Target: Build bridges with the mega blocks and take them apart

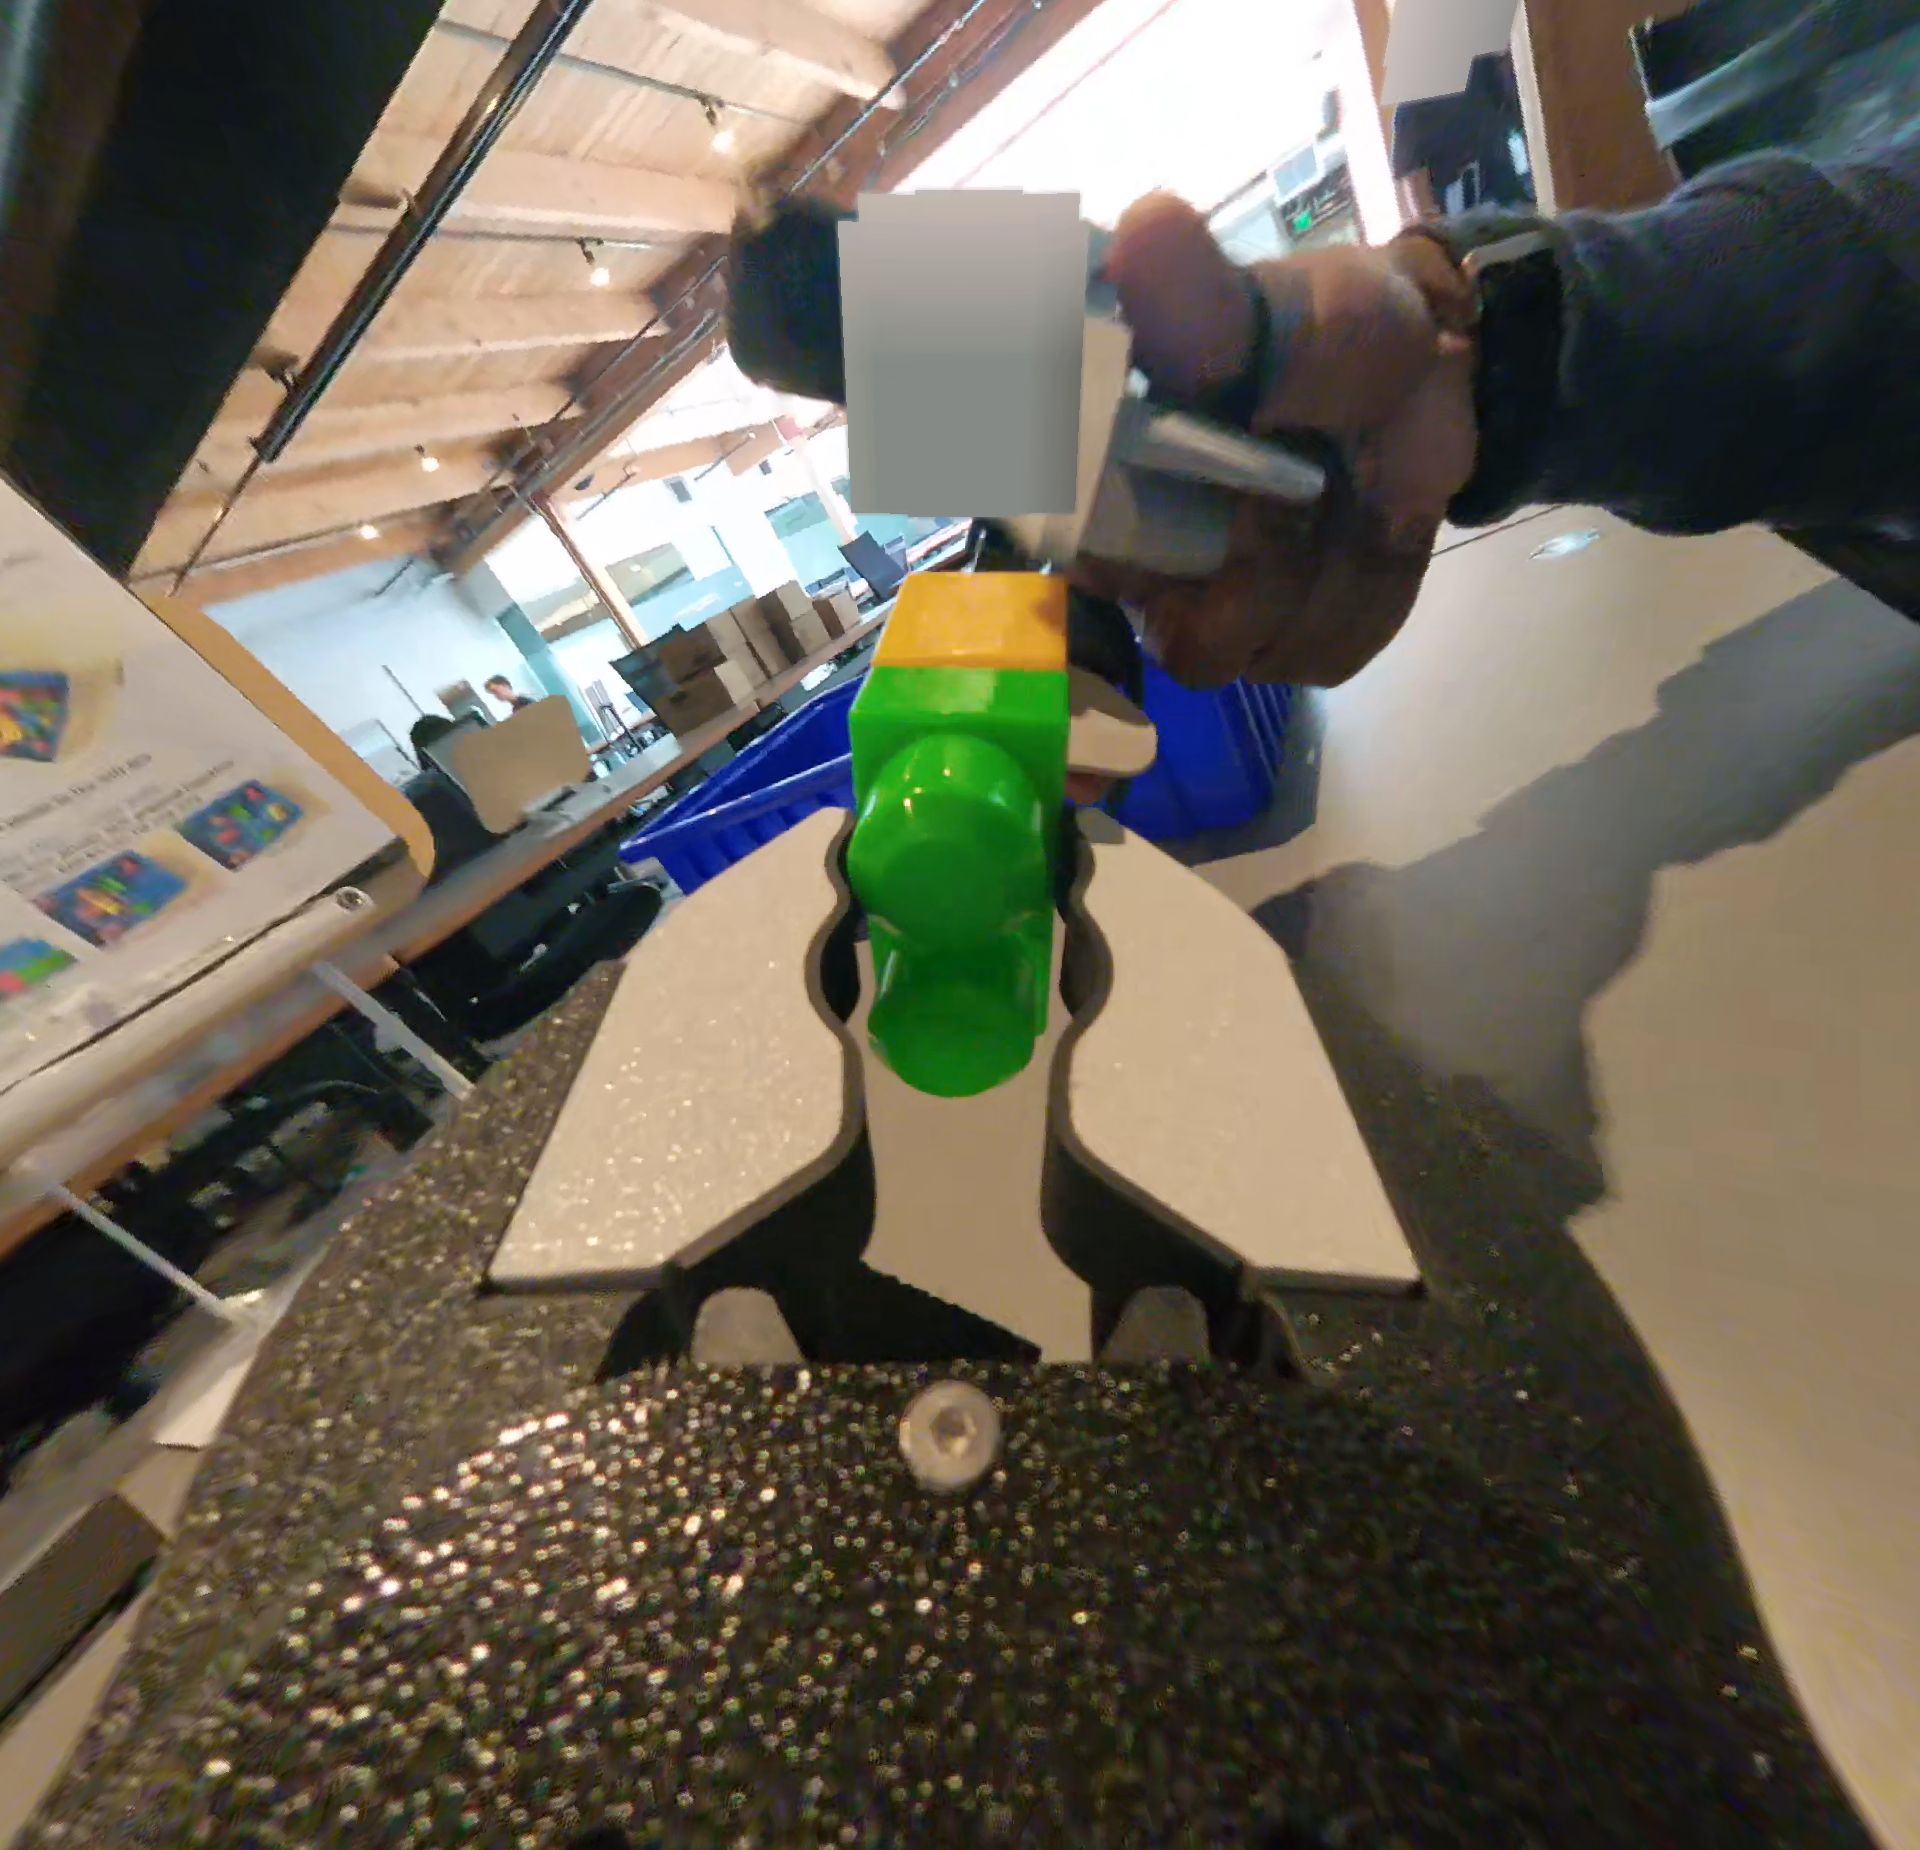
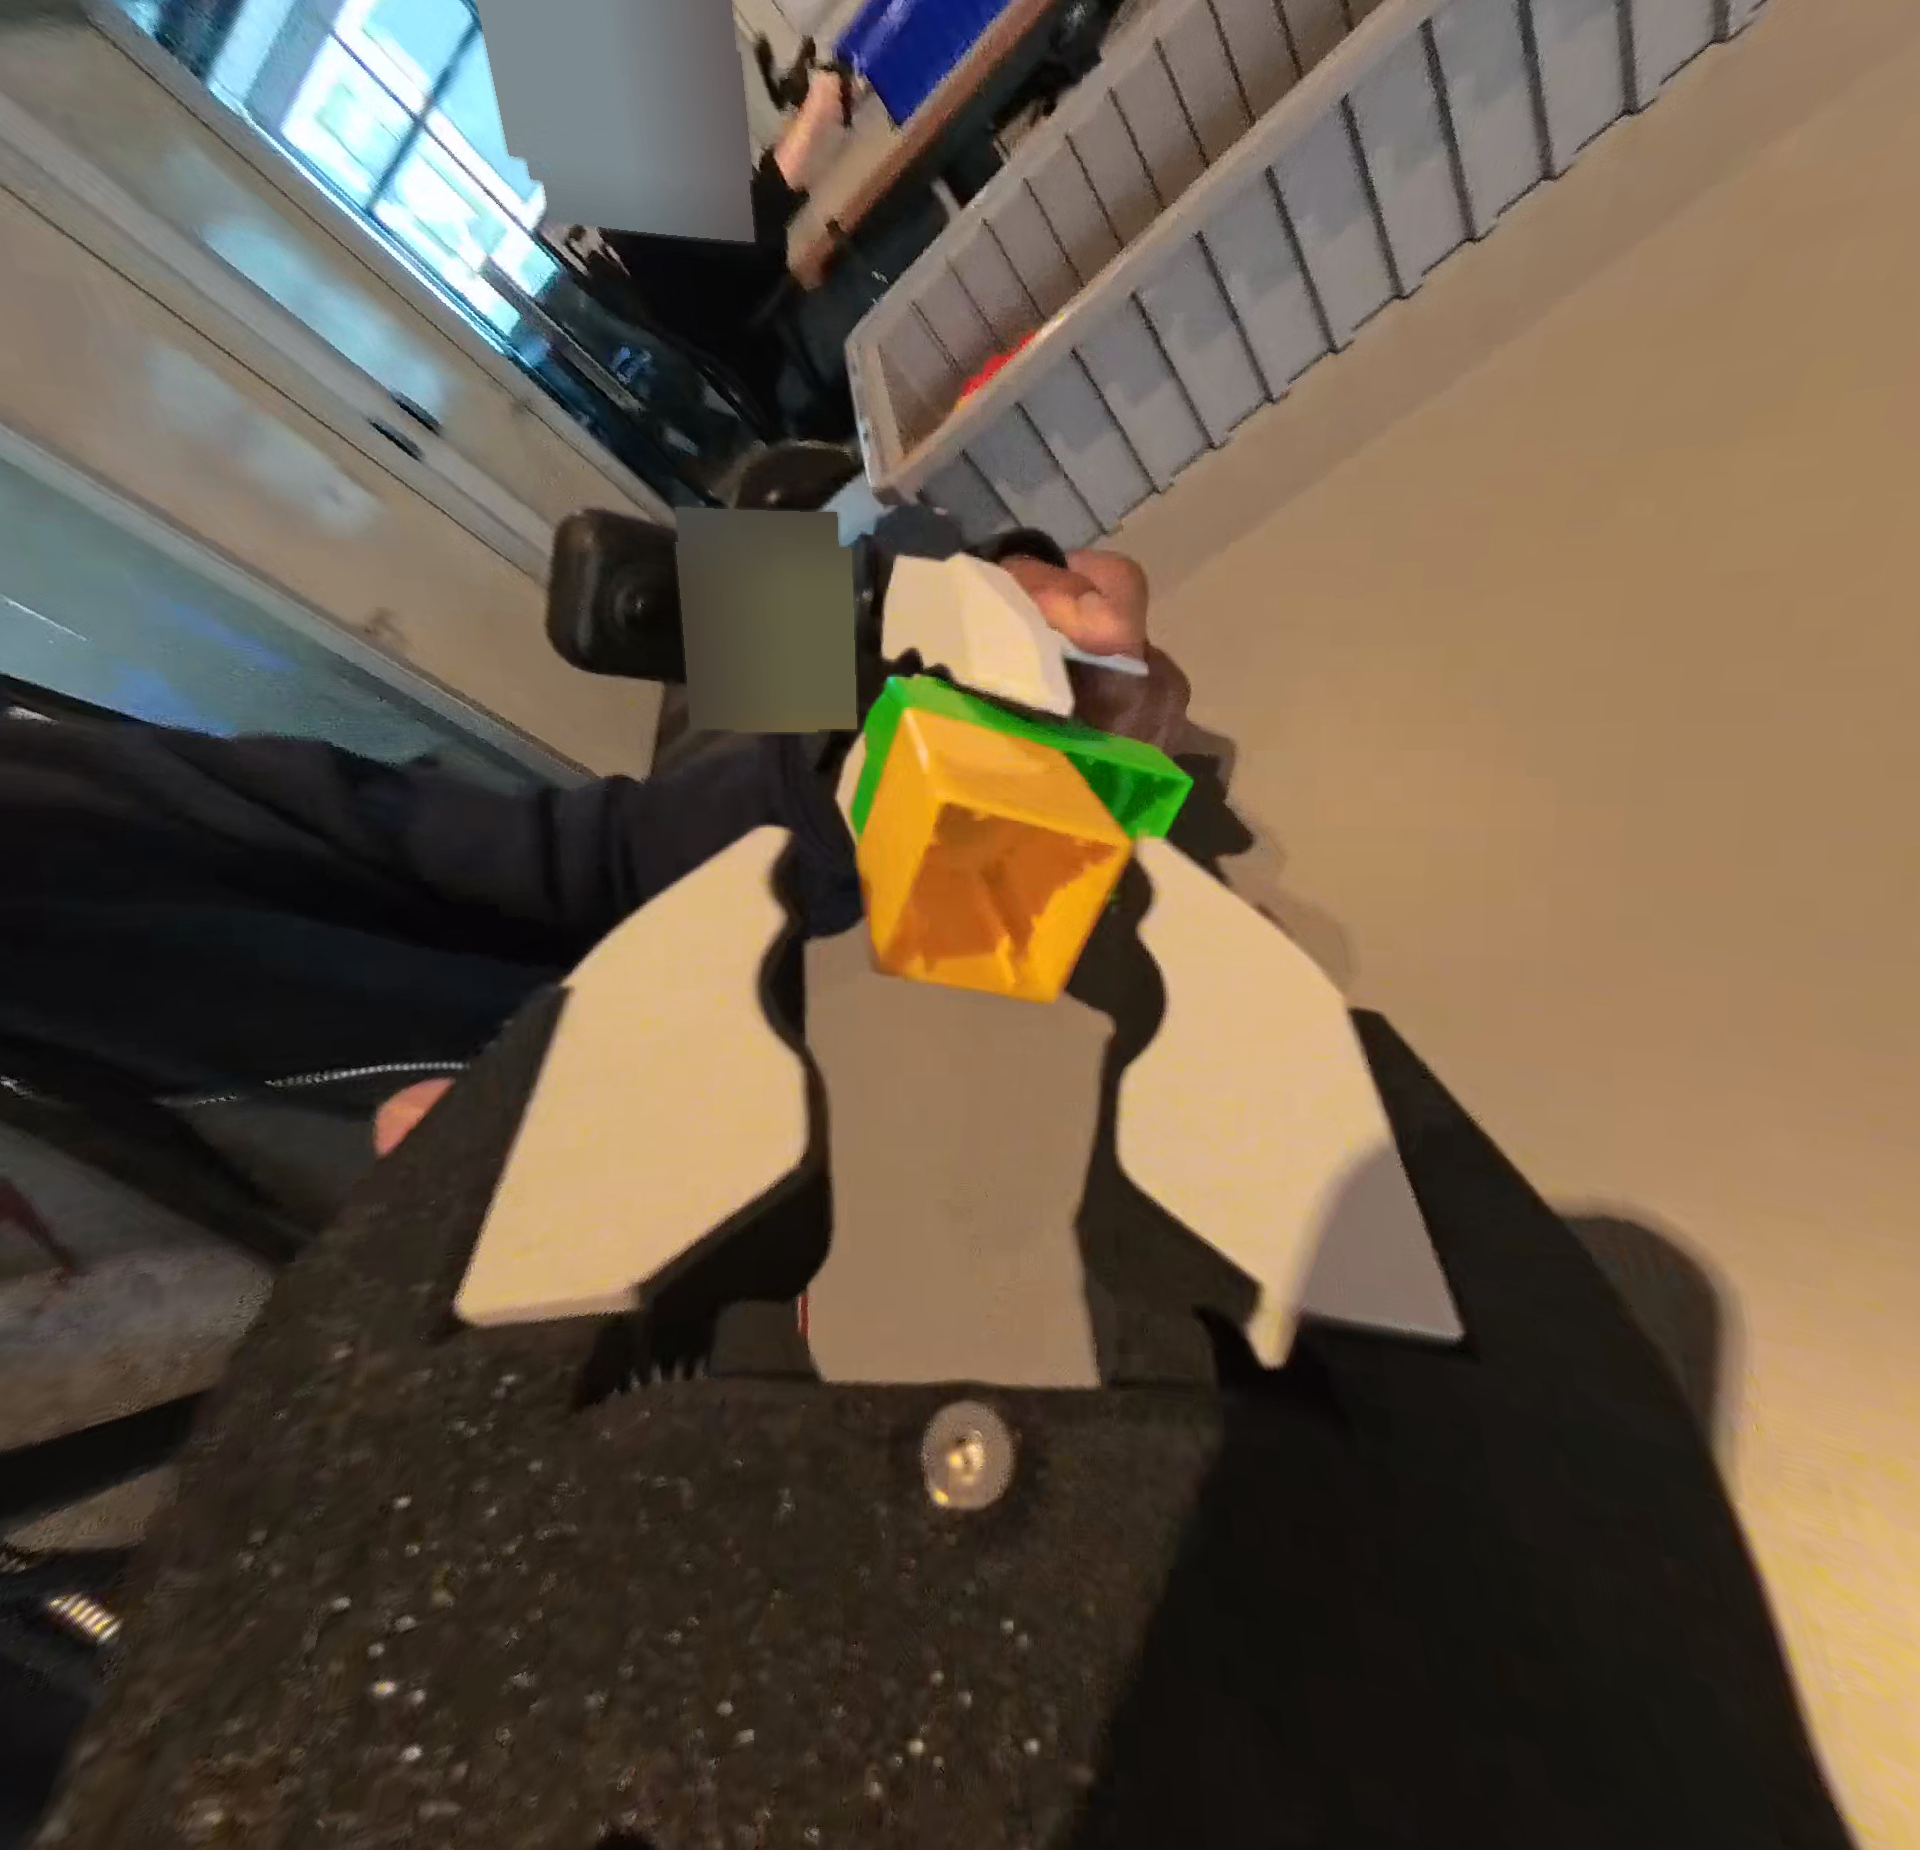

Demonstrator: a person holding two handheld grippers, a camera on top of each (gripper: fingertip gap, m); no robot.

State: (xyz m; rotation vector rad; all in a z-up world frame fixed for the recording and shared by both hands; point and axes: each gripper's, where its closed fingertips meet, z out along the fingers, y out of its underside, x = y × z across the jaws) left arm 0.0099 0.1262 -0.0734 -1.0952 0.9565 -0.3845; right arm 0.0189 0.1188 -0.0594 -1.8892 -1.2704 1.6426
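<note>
My left gripper [image 1: 956, 844] is shut on a green mega block [image 1: 961, 761], held in the air with its studs pointing toward the camera. An orange block [image 1: 977, 621] is stuck on its far end. In the right wrist view the orange block [image 2: 987, 865] shows its hollow underside, with the green block [image 2: 1143, 782] behind it and the left gripper's white finger [image 2: 977, 637] beyond. My right gripper [image 2: 977, 855] is open around the orange block; its right finger is at the block's edge and the left finger stands apart. One right fingertip [image 1: 1112, 740] shows beside the blocks.
A blue bin [image 1: 748, 792] stands behind the blocks on the beige table [image 1: 1558, 865]. A printed picture sheet on a stand [image 1: 156, 813] is at the left. A grey ribbed bin [image 2: 1247, 242] holds a red block [image 2: 997, 366]. People sit at desks farther back. My two grippers' fingertips are within a few centimetres of each other.
</note>
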